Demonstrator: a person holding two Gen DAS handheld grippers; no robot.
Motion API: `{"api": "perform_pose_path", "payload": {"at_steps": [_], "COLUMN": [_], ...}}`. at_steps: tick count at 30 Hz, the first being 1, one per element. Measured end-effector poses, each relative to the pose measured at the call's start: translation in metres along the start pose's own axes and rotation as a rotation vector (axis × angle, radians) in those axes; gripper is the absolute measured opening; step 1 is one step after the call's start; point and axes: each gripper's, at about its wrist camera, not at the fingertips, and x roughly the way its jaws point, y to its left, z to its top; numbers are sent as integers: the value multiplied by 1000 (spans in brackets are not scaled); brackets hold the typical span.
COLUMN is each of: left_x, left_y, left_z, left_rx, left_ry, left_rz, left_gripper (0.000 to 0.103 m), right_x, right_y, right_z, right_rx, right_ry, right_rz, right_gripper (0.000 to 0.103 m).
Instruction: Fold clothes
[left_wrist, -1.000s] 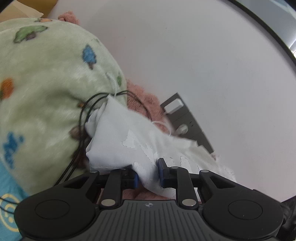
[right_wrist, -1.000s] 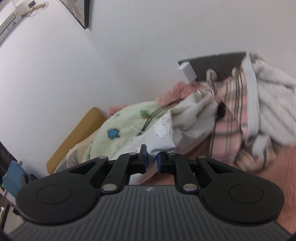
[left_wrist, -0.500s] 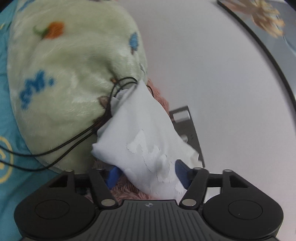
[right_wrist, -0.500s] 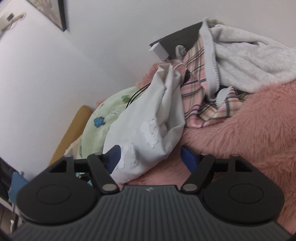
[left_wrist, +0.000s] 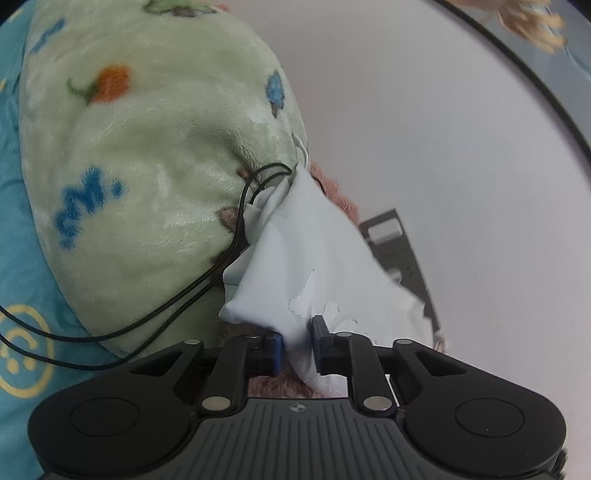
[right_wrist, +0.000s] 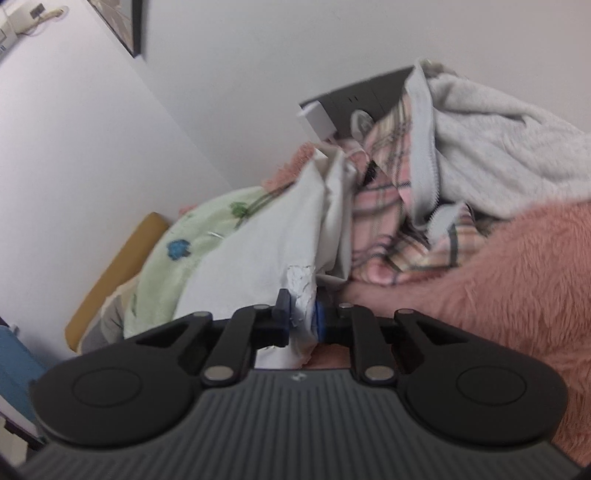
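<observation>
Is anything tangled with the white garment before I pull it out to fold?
Yes. Thin black cords loop around its far end against the green blanket. Both the left gripper and right gripper already pinch the white garment.

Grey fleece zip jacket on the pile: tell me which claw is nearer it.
Right. The right claw sits below-left of the grey fleece zip jacket; the left claw grips white cloth, jacket unseen there.

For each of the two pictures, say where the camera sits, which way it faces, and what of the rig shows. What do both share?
Left wrist: sits behind the left claw, facing the green blanket and wall; claw pinches the white garment.
Right wrist: sits behind the right claw, facing the clothes pile on the pink blanket; claw pinches the garment.
Shared: garment, green blanket, grey socket panel.
</observation>
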Motion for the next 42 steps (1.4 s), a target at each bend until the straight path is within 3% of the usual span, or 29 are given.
{"api": "perform_pose_path", "payload": {"at_steps": [5,6,7,9,15,21,26,35,42], "left_x": [-24,-30,-37,-51,-102,-155,-198,-254,-277], "left_y": [-33,-41,-49,-66,-117,-157,-179,-205,-207], "left_z": [3,3,2,0,-7,-28,-48,-97,-131], "left_rx": [158,179,210,281,441,587,644,739,800], "left_ry": [-19,-24,-37,-67,-139,-216,-267,-369,-406], "left_rz": [97,104,111,131,185,240,249,229,259], "left_gripper": [62,72,80,86,102,103,103,103,103], "right_x": [-14,-19,-25,-41,-89,-134,-169,-229,-243], "right_y": [-1,1,4,14,50,89,111,138,148], "right_z": [7,9,11,14,20,17,7,-26,-55], "right_rx": [48,48,38,5,-116,-240,-300,-441,-506], "right_ry": [21,23,12,-21,-79,-116,-142,-233,-248], "right_rz": [-1,-8,-12,-8,34,59,64,78,118], "right_gripper": [27,39,64,90,88,88,88,88,88]}}
